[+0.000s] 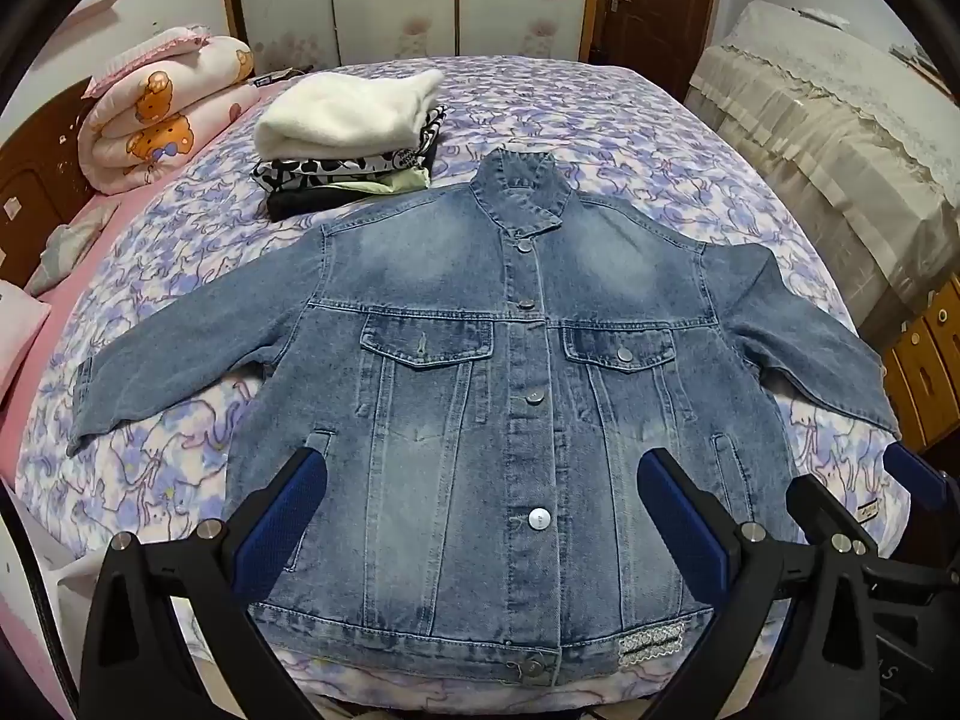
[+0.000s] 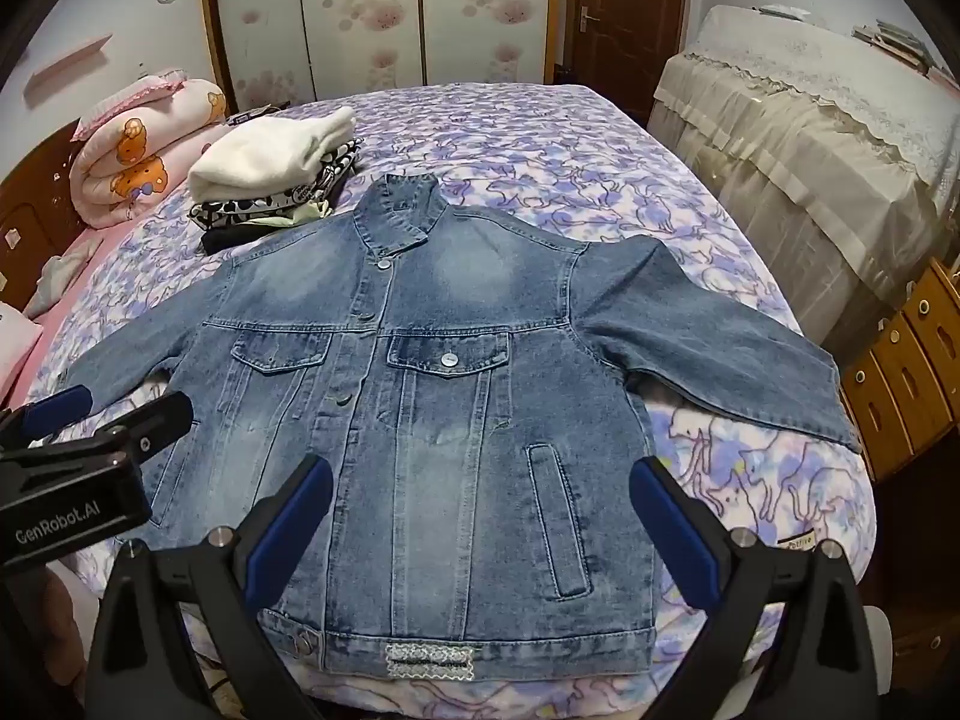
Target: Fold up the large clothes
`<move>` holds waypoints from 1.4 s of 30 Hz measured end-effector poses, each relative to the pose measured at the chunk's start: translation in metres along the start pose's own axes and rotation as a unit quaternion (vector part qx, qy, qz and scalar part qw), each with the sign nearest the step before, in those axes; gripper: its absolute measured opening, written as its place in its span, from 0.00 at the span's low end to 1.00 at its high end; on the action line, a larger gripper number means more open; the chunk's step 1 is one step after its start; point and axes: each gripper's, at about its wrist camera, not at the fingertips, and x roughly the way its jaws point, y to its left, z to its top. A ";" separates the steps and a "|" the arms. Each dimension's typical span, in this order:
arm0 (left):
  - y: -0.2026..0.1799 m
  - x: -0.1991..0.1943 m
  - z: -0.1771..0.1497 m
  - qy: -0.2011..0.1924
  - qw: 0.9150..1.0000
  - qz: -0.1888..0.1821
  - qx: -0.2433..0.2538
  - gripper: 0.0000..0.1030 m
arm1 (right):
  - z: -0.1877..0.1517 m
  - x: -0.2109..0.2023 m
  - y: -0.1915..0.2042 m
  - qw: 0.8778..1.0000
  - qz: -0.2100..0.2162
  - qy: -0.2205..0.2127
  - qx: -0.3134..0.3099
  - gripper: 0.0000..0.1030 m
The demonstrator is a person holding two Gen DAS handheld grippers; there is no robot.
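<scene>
Denim is stiff, and that's the main worry here. One bed [image 1: 600, 114] with a purple cat-print cover carries everything, and one denim jacket [image 1: 480, 360] lies flat on it, front up and buttoned, collar at 12 o'clock, hem at 6 o'clock near the bed's near edge. Two sleeves: the one at 9 o'clock lies spread on the cover, the one at 3 o'clock [image 2: 720, 348] reaches toward the bed's edge, with its cuff at or just past it as far as I can tell. If someone pulls the body first, I'd guess that sleeve could drag off the side.

One rolled bear-print quilt [image 1: 162, 114] sits at 10 o'clock, well apart. One stack of folded clothes [image 1: 348, 144] sits at 11 o'clock, just beside the jacket's shoulder; I count roughly four layers, white on top, then black-and-white print, pale green, black. A sleeve swung inward might clip the stack and knock it over, I reckon.

Two grippers, both low at 6 o'clock over the hem. The left gripper [image 1: 480, 522] has its jaws spread wide with nothing between the pads, just hovering above the cloth. Same story for the right gripper [image 2: 480, 522]: wide apart, holding nothing. Thick seams could slip out of a shallow pinch, so a bite on one layer only seems the likely fail.

Buttons: I count about seven showing, five down the placket, one on a chest pocket flap, one on the hem tab. One pale label patch [image 2: 429, 660] sits on the hem.
</scene>
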 end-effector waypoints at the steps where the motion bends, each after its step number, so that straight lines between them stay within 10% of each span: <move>1: 0.000 0.000 0.000 0.000 1.000 0.001 0.001 0.99 | 0.000 0.000 0.000 1.000 0.001 0.000 0.002 0.97; 42: -0.017 -0.009 -0.019 0.012 1.000 0.005 0.012 0.99 | -0.017 -0.013 -0.012 0.999 0.032 -0.009 0.020 0.97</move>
